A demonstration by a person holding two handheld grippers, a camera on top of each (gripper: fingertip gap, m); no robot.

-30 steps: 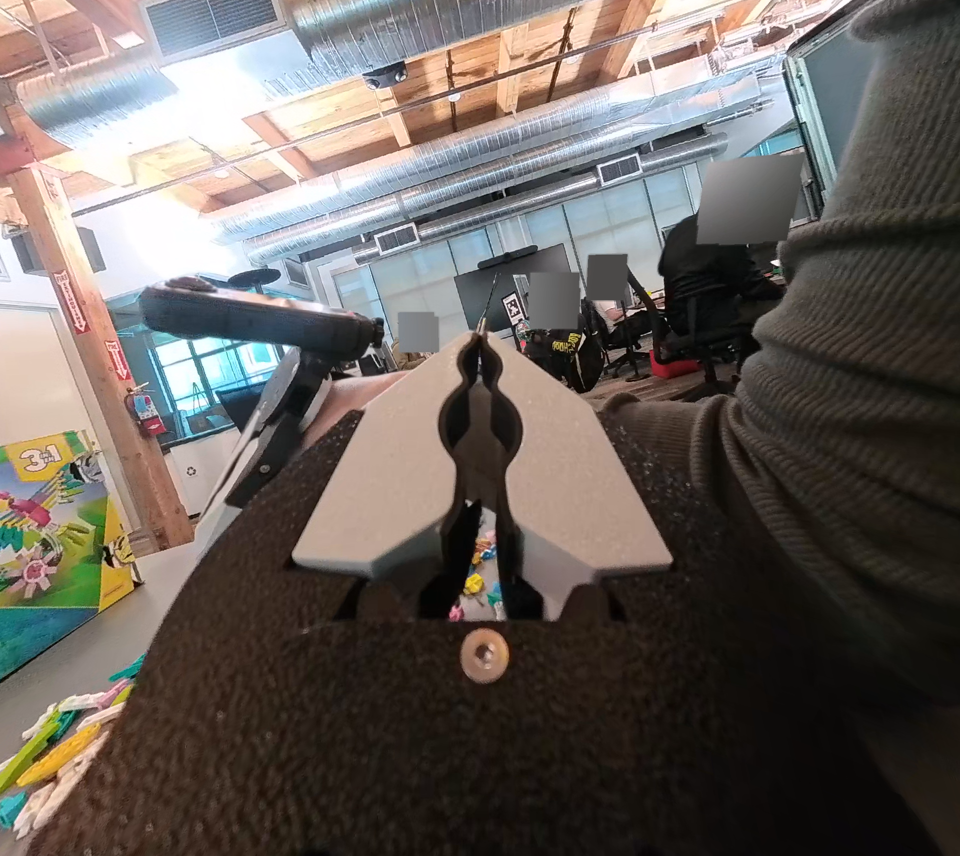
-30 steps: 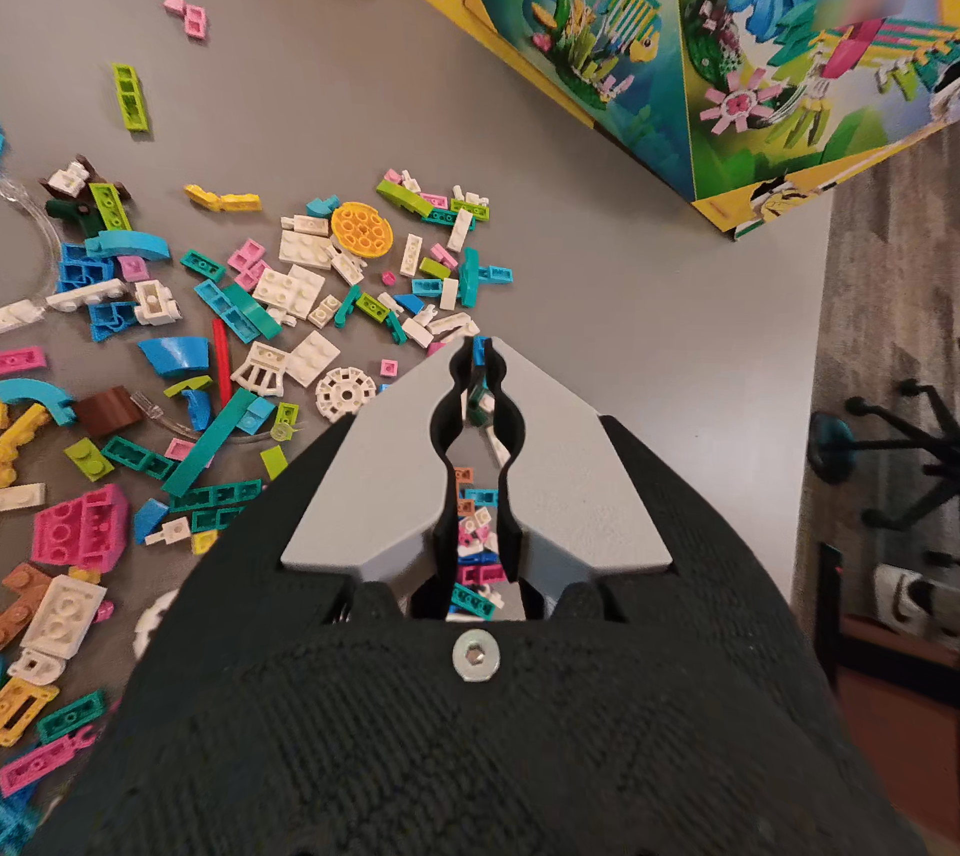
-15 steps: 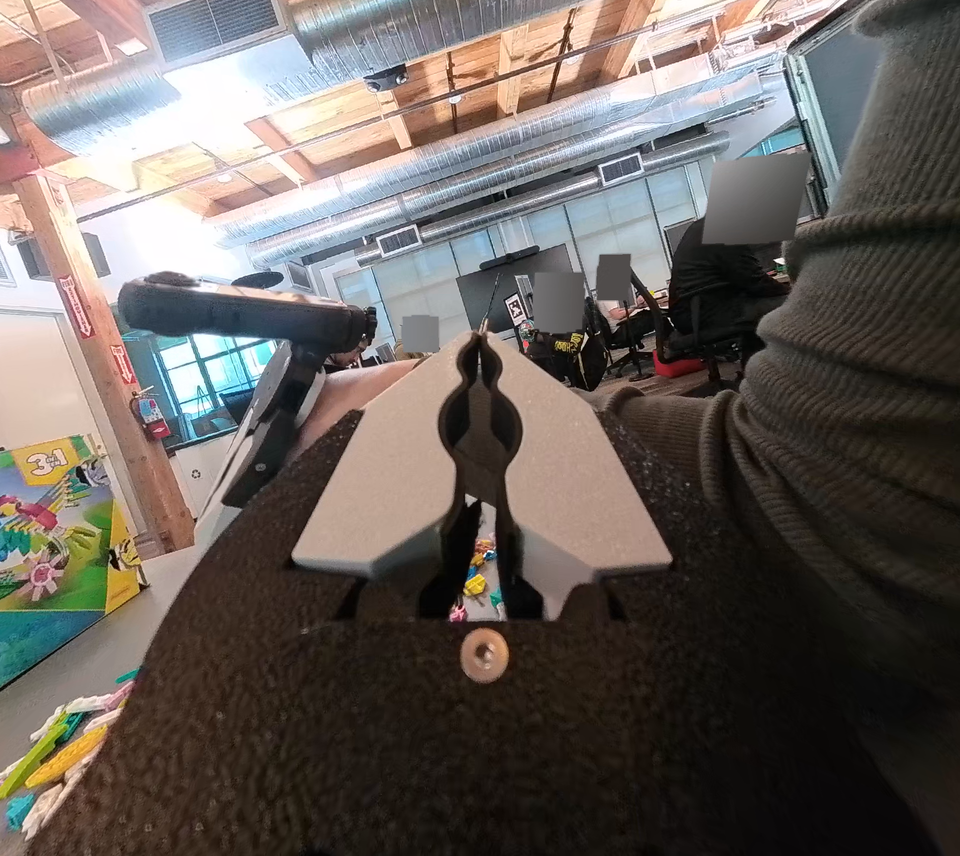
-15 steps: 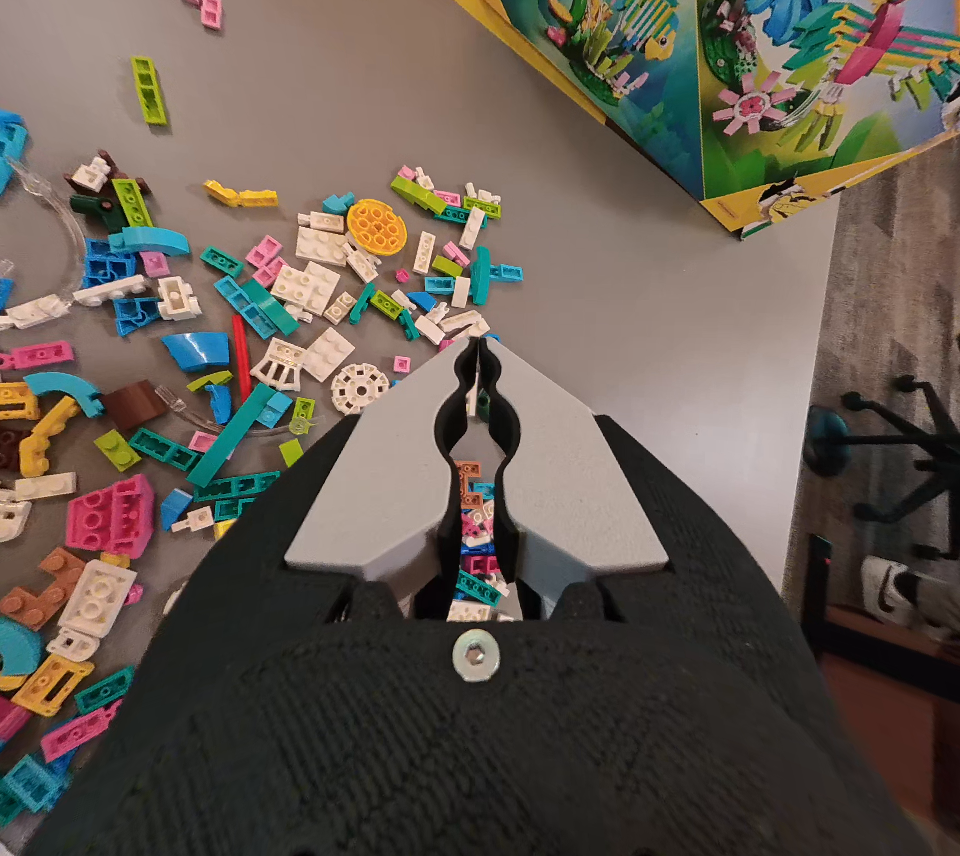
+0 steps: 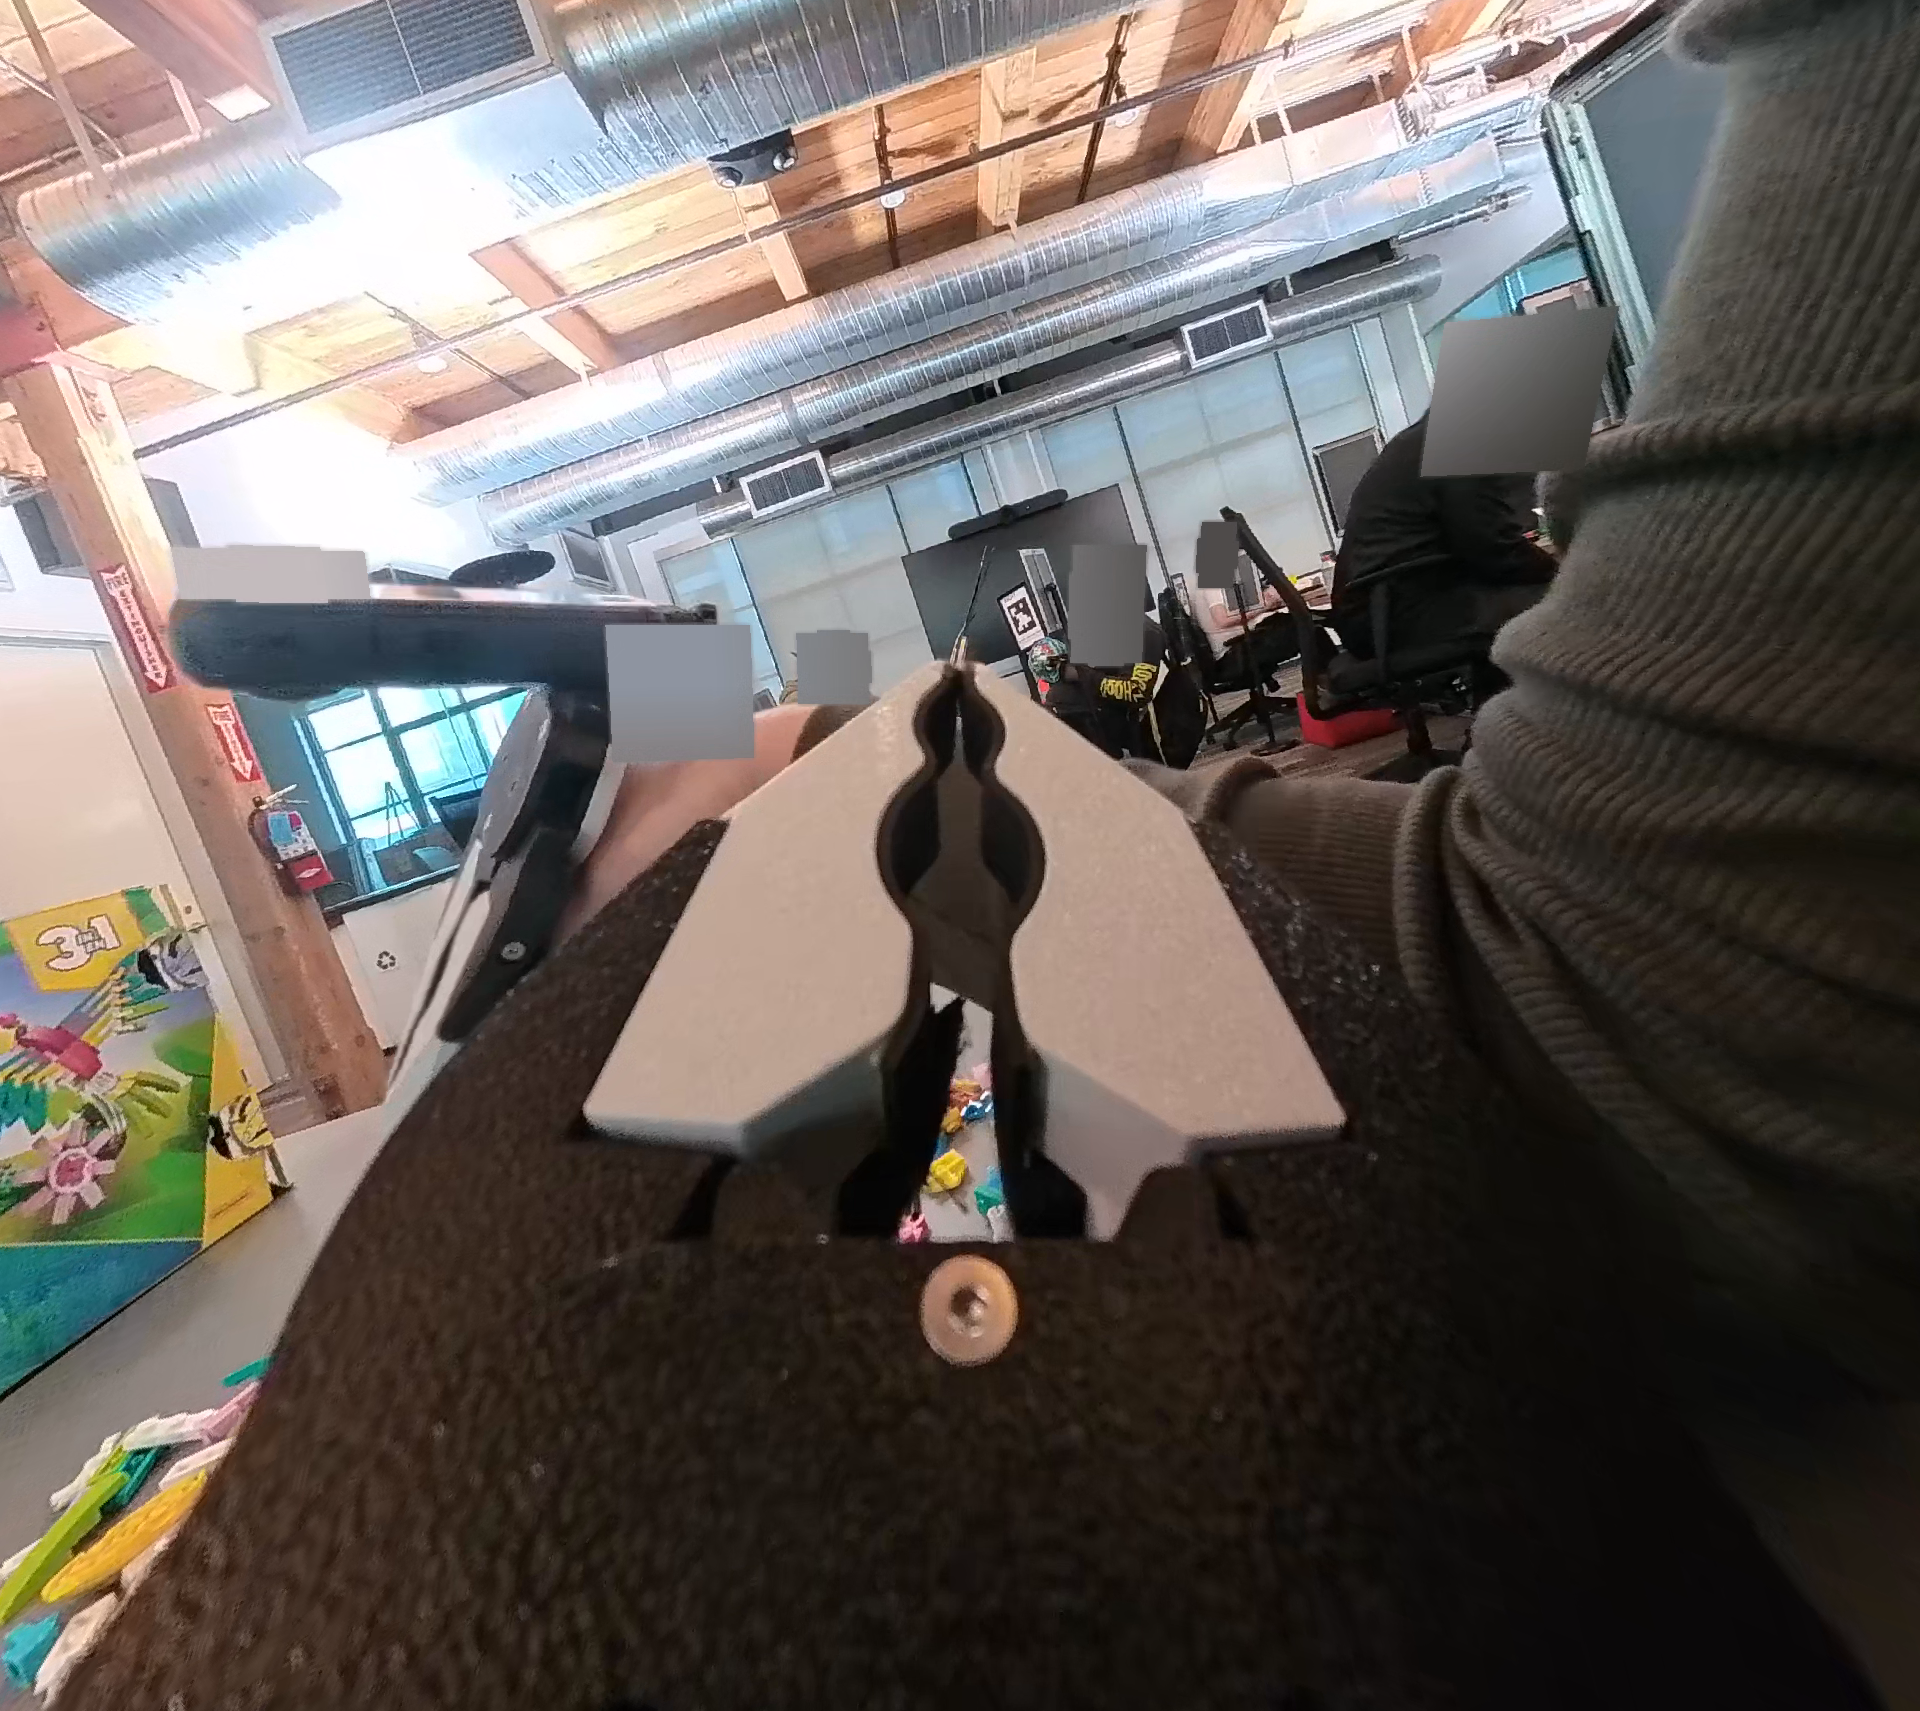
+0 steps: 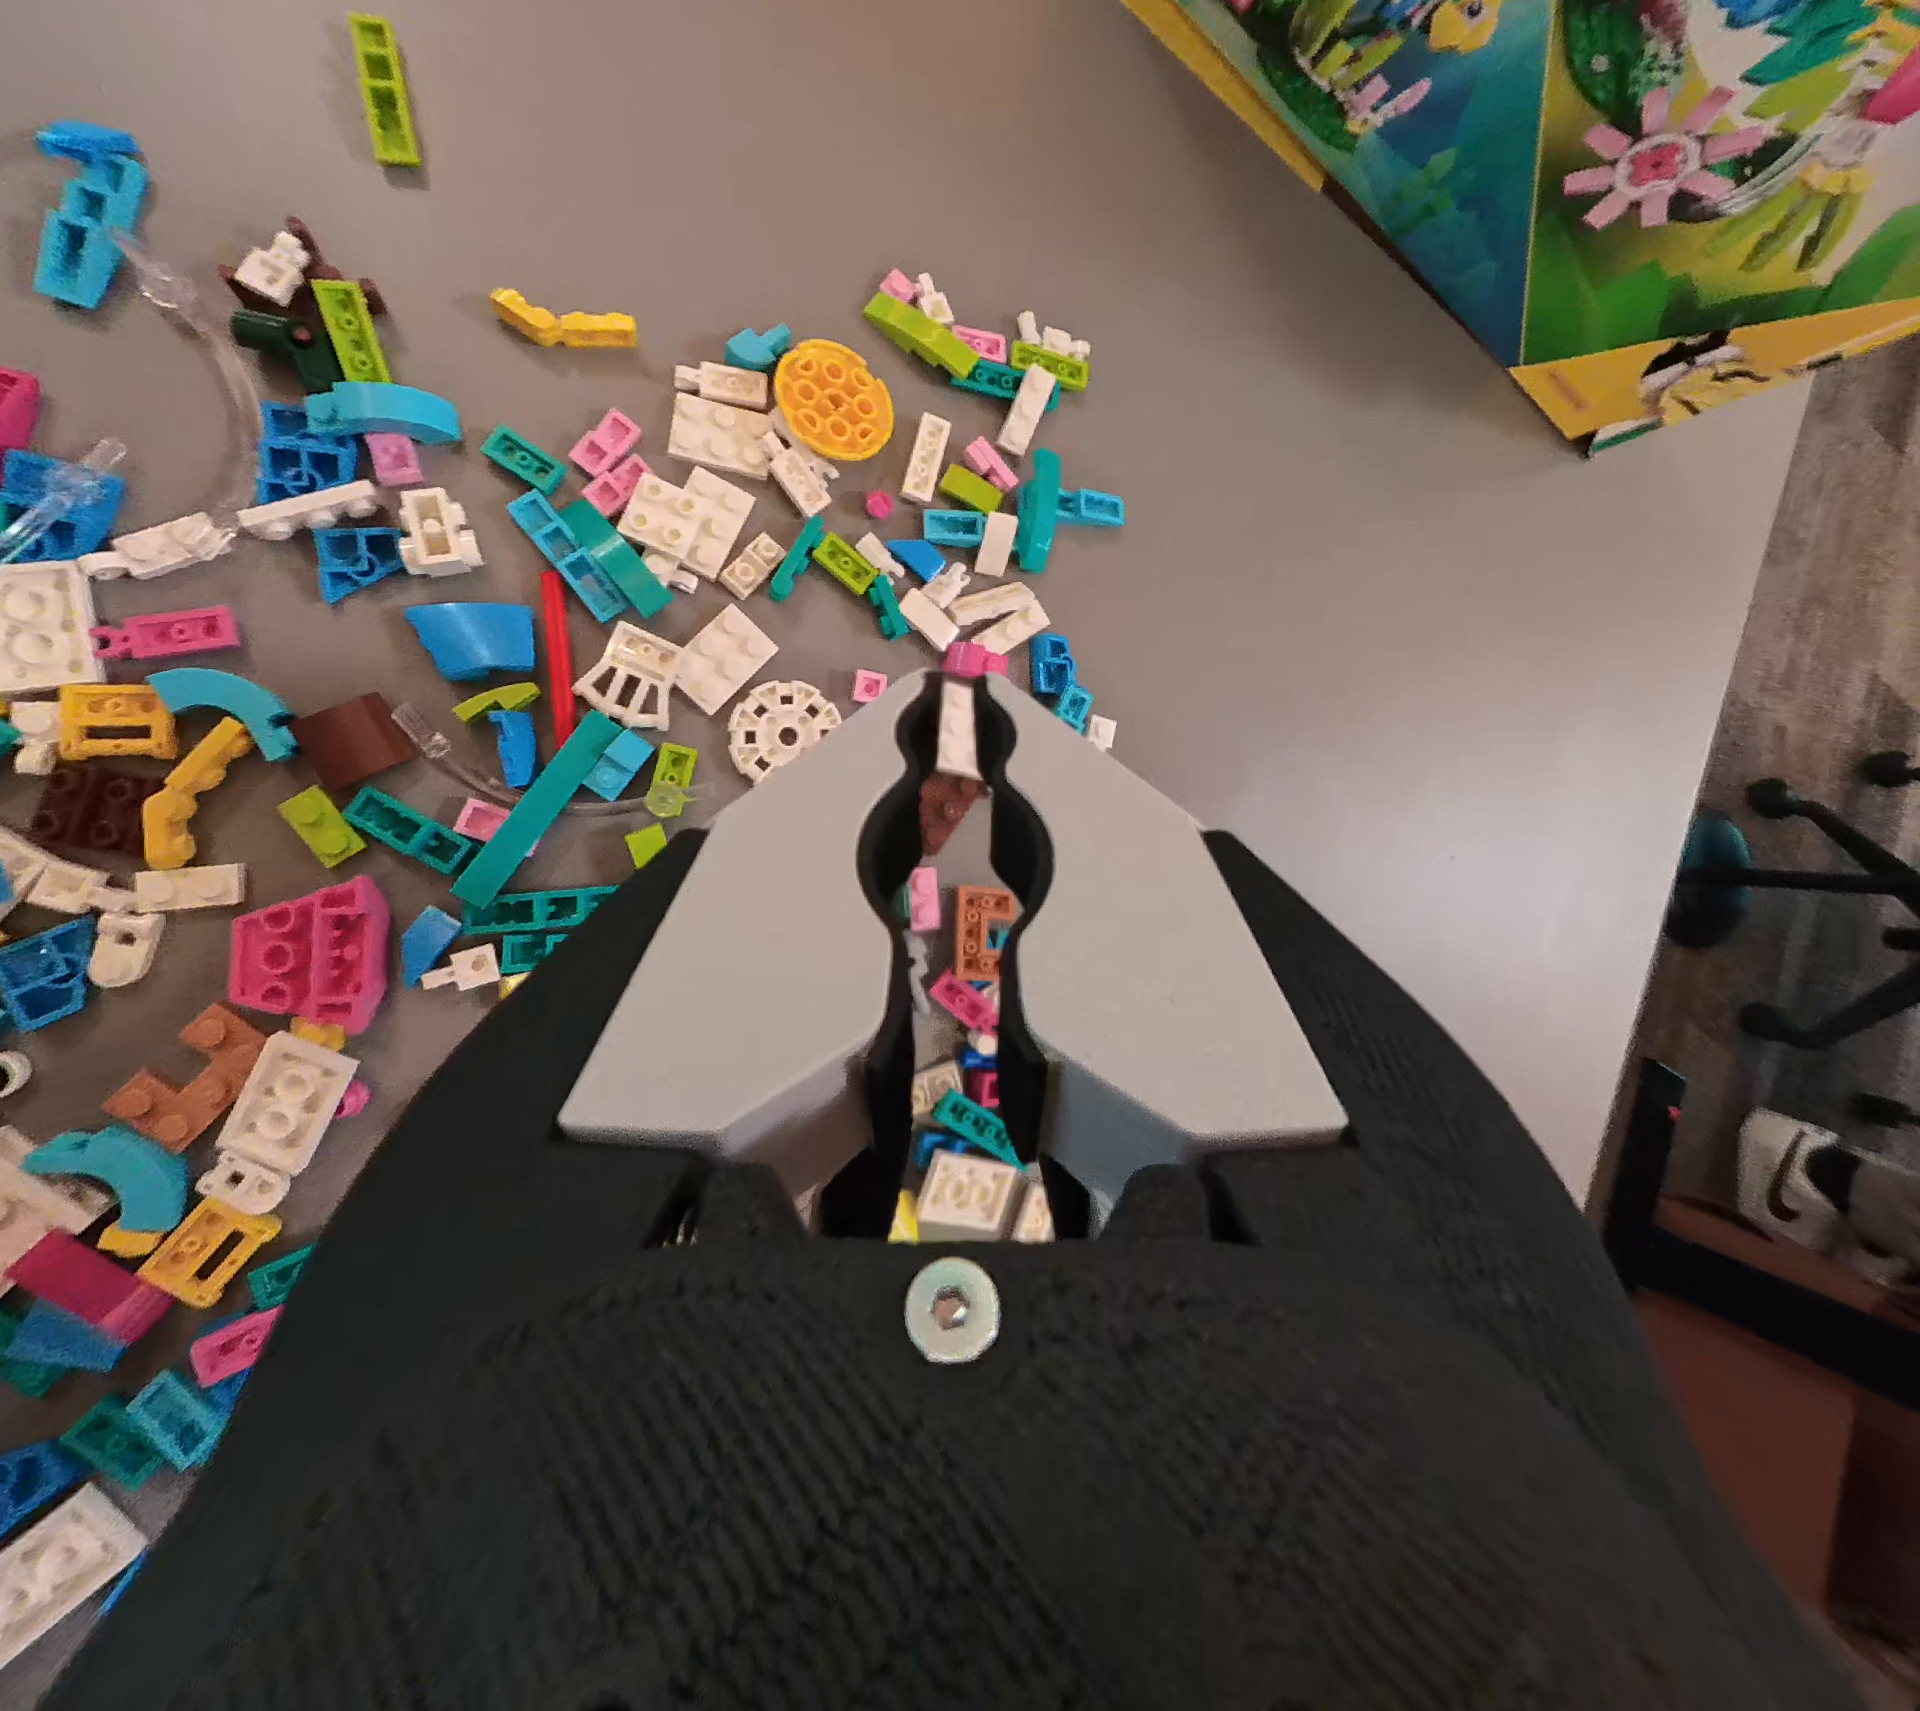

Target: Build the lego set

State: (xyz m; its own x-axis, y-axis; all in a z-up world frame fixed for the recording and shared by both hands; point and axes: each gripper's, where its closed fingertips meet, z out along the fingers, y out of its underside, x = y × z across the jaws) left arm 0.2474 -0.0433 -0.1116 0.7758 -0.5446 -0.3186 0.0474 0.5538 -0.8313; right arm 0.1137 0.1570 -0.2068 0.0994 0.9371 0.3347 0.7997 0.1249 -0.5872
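Loose lego pieces [image 6: 686, 518] in many colours lie spread on the grey table [image 6: 1299, 622], among them a round yellow plate [image 6: 833, 399]. My right gripper [image 6: 961, 676] hangs low over the right edge of the pile with its jaws almost together. A small pink piece [image 6: 961, 659] lies right at its tips; I cannot tell if it is pinched. My left gripper [image 5: 954, 674] is shut and empty, and points up toward the ceiling. A few pieces [image 5: 104, 1505] show at the lower left of the left wrist view.
The colourful lego box [image 6: 1558, 103] stands at the table's far right corner and also shows in the left wrist view [image 5: 94, 1121]. The table edge runs down the right, with a chair base [image 6: 1818, 882] on the floor. A grey-green sleeve [image 5: 1662, 830] and a black device [image 5: 416, 643] are near the left gripper. The gap from one gripper's tips to the other's is roughly 25 centimetres. The round yellow plate [image 6: 833, 399] is closer to my right gripper, around 10 centimetres from its tips; the left tips are 30 centimetres off.
My right gripper has moved lower and closer to the pile, so its tips now meet the pink piece. The left gripper has barely moved; the black device beside it has levelled out.
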